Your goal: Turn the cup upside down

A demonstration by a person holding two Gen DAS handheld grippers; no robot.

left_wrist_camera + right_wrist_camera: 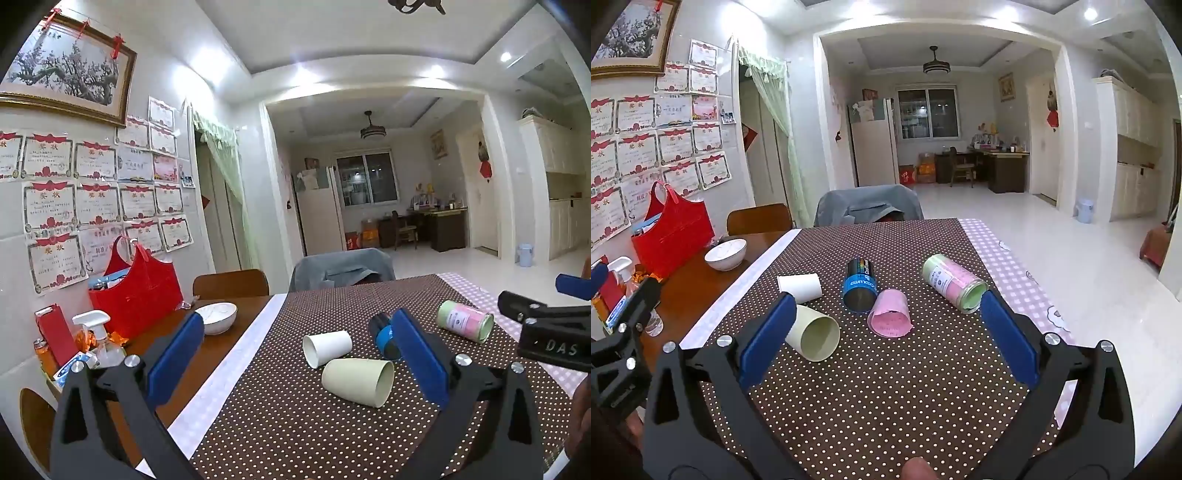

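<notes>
Nearest in each wrist view are the blue pads of the two tools. The left tool (295, 347) is spread wide with nothing between its pads, hovering above the brown dotted cloth (295, 424) that covers the worktop (229, 314). The right tool (886, 325) is likewise released, both pads clear of every object.

Just beyond the pads, five cups lie on their sides on the cloth. The pale green cup (812, 332) lies closest, its open mouth turned toward the right wrist camera, beside the right tool's left pad. Right of it lies the pink cup (890, 314), mouth also toward the camera. Touching the pink cup from behind is the black and blue cup (860, 284). Left of that, just behind the pale green cup, lies the white paper cup (799, 286). Farther right, near the cloth's edge, lies the green and pink cup (955, 282), its mouth facing the right tool's right pad.

Past the cloth on bare wood to the left sit a white bowl (726, 254), a red bag (674, 236) and a spray bottle (96, 332). A chair draped in grey cloth (868, 208) stands at the worktop's far end
</notes>
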